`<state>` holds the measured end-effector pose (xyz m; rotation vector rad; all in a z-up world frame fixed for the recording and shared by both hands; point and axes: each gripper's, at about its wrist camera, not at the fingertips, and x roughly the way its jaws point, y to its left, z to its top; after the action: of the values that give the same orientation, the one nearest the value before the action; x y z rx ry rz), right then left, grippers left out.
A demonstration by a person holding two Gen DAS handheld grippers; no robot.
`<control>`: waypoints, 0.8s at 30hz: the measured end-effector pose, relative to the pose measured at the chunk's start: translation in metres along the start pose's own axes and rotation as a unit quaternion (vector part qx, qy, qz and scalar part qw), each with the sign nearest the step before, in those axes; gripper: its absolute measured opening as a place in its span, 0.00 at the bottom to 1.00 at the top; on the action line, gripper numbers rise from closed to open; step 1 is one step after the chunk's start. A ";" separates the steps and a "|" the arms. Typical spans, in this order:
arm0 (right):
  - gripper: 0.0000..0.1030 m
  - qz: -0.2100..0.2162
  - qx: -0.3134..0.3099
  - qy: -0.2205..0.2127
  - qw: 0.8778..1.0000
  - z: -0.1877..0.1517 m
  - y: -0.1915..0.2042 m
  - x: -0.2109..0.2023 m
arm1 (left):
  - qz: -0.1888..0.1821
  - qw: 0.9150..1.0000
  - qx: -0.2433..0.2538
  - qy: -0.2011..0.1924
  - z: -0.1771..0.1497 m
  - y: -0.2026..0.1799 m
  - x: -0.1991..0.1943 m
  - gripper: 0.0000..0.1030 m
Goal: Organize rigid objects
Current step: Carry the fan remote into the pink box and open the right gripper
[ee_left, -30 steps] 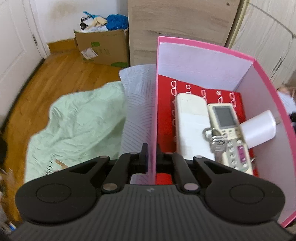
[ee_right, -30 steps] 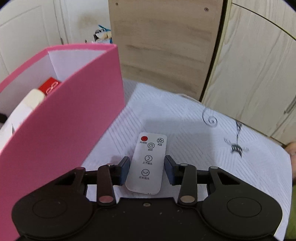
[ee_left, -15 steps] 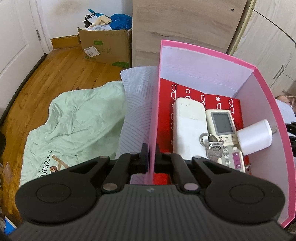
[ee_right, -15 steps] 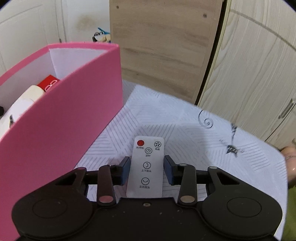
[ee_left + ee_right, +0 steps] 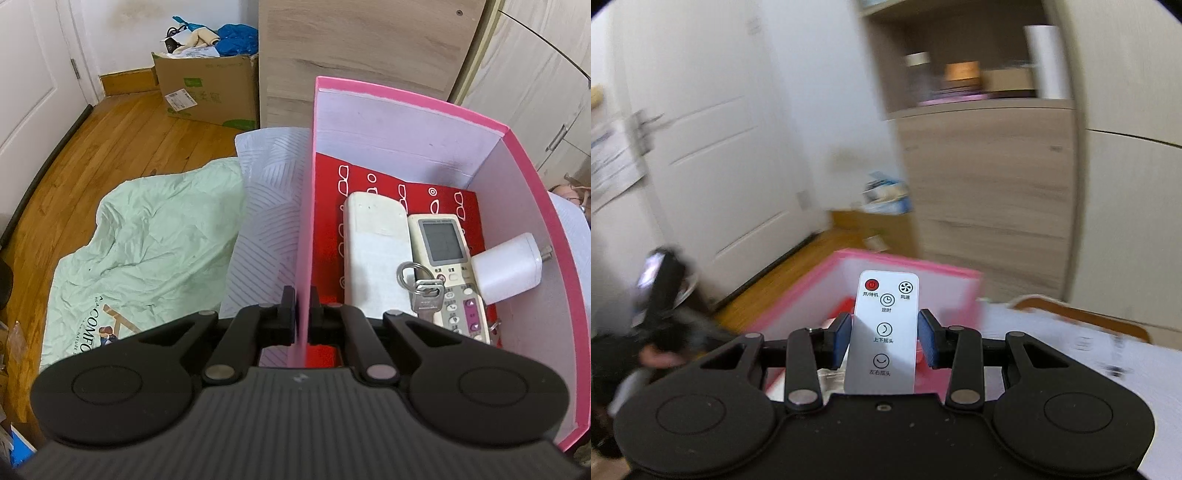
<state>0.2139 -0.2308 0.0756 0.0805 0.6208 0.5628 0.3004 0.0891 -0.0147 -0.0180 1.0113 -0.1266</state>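
Note:
My left gripper (image 5: 303, 306) is shut on the near left wall of the pink box (image 5: 406, 99), one finger on each side. Inside the box, on a red patterned sheet (image 5: 369, 177), lie a long white remote (image 5: 373, 240), a remote with a grey screen (image 5: 443, 251), a key on a ring (image 5: 424, 291) and a white plug adapter (image 5: 509, 266). My right gripper (image 5: 884, 338) is shut on a small white fan remote (image 5: 886, 325) and holds it in the air, face up, in front of the pink box (image 5: 908, 260).
The box stands on a white striped bed cover (image 5: 269, 206) beside a pale green blanket (image 5: 147, 240). A full cardboard box (image 5: 210, 96) sits on the wooden floor by a wood cabinet (image 5: 369, 48). At the left of the blurred right wrist view, a hand (image 5: 657, 354) holds the other gripper.
My right gripper has lifted the small remote off the bed cover, risen and tilted up, so it now faces the box from above. The left gripper keeps its hold on the wall.

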 end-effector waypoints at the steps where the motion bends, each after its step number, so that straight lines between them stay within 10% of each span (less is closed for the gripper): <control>1: 0.43 0.013 -0.003 0.011 1.000 0.000 0.009 0.006 | 0.000 1.000 -0.001 0.000 0.000 0.000 0.000 0.03; 15: 0.43 -0.029 -0.037 0.153 0.987 -0.013 0.041 0.119 | -0.015 1.000 0.011 -0.001 0.001 -0.004 0.006 0.04; 24: 0.41 -0.088 -0.090 0.117 0.985 -0.013 0.032 0.120 | -0.008 0.999 0.031 -0.006 -0.003 -0.011 0.005 0.04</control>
<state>0.2713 -0.1422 0.0088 -0.2116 0.7950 0.4564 0.2997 0.0781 -0.0194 0.0294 0.9952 -0.1725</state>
